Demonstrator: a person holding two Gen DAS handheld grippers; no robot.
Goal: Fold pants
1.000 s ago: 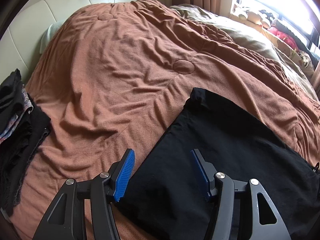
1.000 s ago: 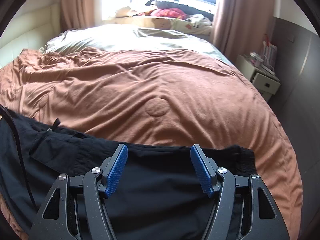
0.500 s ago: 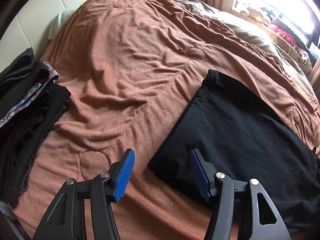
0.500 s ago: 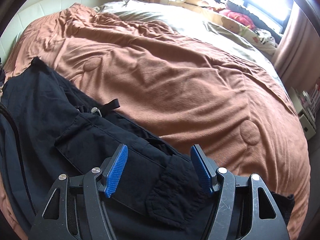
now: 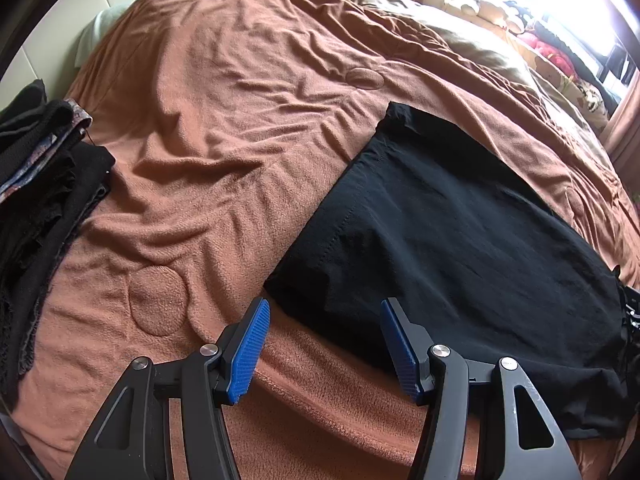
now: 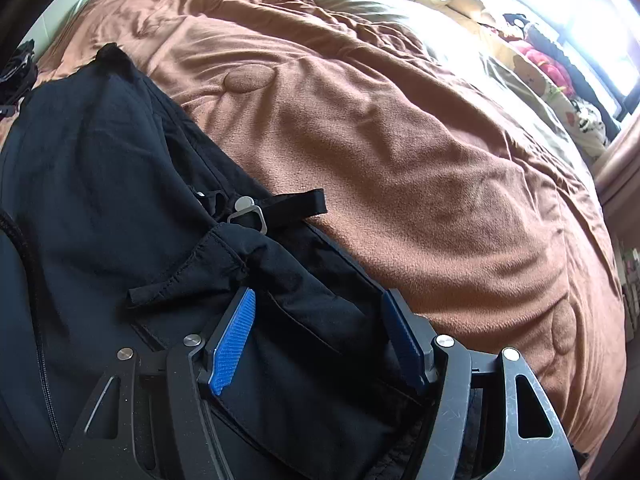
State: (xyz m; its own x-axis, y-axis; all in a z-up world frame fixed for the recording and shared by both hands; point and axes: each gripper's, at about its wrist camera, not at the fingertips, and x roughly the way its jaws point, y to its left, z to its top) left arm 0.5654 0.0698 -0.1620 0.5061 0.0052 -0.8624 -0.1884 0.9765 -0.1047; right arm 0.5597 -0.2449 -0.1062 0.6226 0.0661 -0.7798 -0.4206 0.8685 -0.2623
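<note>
Black pants lie flat on the brown blanket. In the left wrist view their near corner sits just ahead of my left gripper, which hovers open over that edge with nothing pinched. In the right wrist view the pants show a flap pocket and a strap with a metal ring. My right gripper is low over the pocket area. Its jaws are closing, with bunched black fabric between the blue pads, which do not visibly press on it.
A stack of folded dark clothes sits at the bed's left edge. A beige sheet covers the far side, with soft toys by the bright window. The cream headboard is at the back left.
The left gripper drew back from over the pants to their near corner. The right gripper rolled and swung from the waistband edge to the pocket area, dropped lower, and its jaws narrowed.
</note>
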